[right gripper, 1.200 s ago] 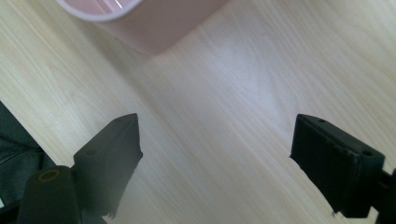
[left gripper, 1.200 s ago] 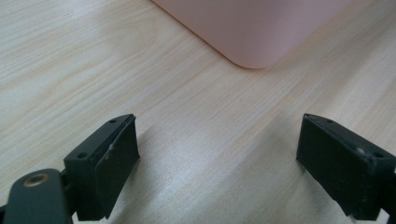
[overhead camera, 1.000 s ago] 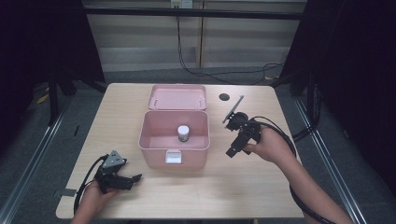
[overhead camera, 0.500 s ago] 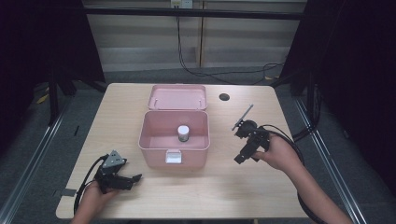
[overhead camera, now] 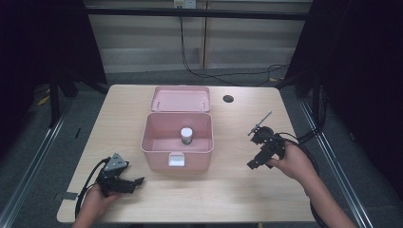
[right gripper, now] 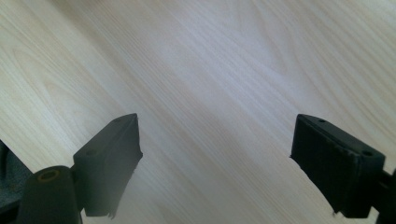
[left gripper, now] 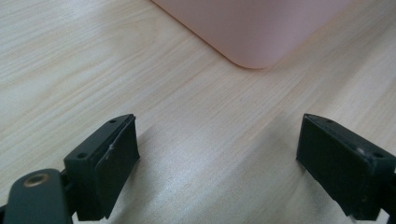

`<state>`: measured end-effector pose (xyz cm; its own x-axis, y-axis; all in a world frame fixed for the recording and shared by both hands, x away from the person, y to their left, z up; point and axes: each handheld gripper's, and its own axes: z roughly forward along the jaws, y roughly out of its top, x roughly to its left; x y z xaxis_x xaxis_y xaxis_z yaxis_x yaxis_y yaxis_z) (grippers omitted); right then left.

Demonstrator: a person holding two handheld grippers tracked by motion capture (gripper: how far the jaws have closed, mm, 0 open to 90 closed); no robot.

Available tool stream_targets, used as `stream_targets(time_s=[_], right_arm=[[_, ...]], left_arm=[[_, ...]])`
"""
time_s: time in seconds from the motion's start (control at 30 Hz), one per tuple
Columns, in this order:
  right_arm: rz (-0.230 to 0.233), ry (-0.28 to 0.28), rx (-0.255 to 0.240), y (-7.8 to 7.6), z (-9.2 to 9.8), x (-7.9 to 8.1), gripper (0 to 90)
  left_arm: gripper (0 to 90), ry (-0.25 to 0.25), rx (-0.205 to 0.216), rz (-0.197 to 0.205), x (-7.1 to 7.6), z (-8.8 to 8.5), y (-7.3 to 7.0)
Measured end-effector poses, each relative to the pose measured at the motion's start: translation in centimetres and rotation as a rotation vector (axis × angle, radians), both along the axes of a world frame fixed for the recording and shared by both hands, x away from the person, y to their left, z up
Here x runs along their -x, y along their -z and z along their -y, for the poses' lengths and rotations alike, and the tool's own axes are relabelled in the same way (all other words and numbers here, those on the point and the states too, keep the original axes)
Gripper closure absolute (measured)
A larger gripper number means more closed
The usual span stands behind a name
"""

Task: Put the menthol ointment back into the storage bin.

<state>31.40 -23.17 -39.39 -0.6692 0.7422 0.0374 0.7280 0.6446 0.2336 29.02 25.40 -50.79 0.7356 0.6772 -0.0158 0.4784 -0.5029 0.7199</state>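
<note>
An open pink box [overhead camera: 177,152] stands mid-table with its lid [overhead camera: 180,99] laid back behind it. Inside stands a small jar with a white cap [overhead camera: 187,135]. My left gripper [overhead camera: 134,183] rests low at the front left of the table, open and empty; its view has a rounded corner of the pink box [left gripper: 254,32] ahead of the jaws. My right gripper [overhead camera: 253,163] is held to the right of the box, open, tilted down over bare wood [right gripper: 210,93] with nothing between its jaws.
A dark round hole [overhead camera: 228,99] sits in the tabletop at the back right. Cables trail from both grippers off the table's edges. Dark floor and metal rails surround the wooden table [overhead camera: 228,199].
My right gripper has drawn back from the box to the right and toward the front edge, turning downward. The left gripper has stayed put.
</note>
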Motion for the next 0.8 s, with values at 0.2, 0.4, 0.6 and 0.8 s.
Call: stream_targets(time_s=[0.2, 0.4, 0.6, 0.8], right_arm=[[0.01, 0.011, 0.004, 0.6, 0.9, 0.4, 15.2], [0.011, 0.021, 0.014, 1.2, 1.4, 0.7, 15.2], [0.004, 0.032, -0.006, 2.0, 1.8, 1.2, 15.1], [0.014, 0.056, 0.003, 3.3, 2.3, 1.8, 15.0]], left_arm=[[12.3, 0.0, 0.0, 0.0, 0.0, 0.0, 0.0], [12.3, 0.0, 0.0, 0.0, 0.0, 0.0, 0.0], [12.3, 0.0, 0.0, 0.0, 0.0, 0.0, 0.0], [12.3, 0.0, 0.0, 0.0, 0.0, 0.0, 0.0]])
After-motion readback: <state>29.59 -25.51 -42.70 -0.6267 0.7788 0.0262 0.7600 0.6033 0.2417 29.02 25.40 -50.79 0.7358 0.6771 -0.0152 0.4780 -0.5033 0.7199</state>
